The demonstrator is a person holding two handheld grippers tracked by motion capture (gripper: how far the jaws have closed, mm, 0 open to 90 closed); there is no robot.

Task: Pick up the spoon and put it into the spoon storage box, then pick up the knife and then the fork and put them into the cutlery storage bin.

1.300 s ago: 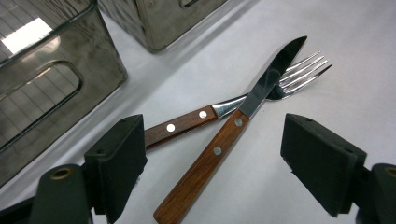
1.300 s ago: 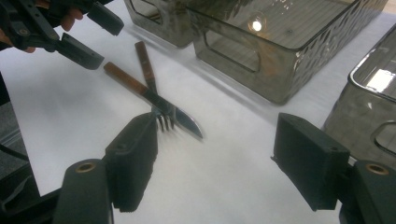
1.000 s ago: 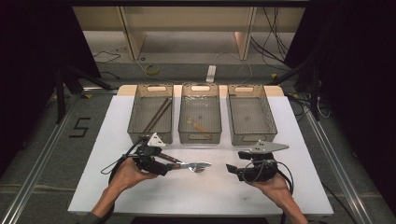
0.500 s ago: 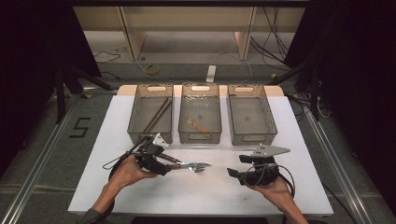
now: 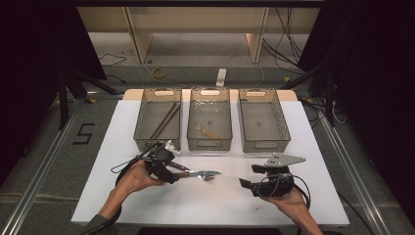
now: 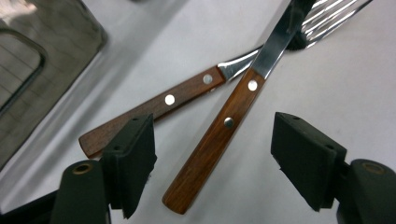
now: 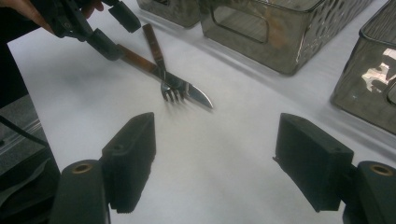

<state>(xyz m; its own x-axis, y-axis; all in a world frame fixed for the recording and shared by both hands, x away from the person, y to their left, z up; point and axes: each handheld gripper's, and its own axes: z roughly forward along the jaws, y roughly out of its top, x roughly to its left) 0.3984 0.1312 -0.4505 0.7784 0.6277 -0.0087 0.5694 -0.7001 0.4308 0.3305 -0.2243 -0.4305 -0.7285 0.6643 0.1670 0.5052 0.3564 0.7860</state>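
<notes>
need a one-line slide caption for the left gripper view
Open left gripper straddling the wooden handle of a knife that lies crossed over a fork on the white table.

Lab recording setup, white counter [image 5: 147,205] framed by metal rails [image 5: 41,166], loose cables [image 5: 288,29] on the floor, dark curtains [image 5: 34,49], taped floor number [image 5: 84,133]

bins: three in a row at the far side of the table [image 5: 122,196]
knife [image 6: 219,135]: crossed over the fork [image 6: 159,105], near the left bin [image 5: 157,120]
chopsticks [image 5: 164,120]: in the left bin
</notes>
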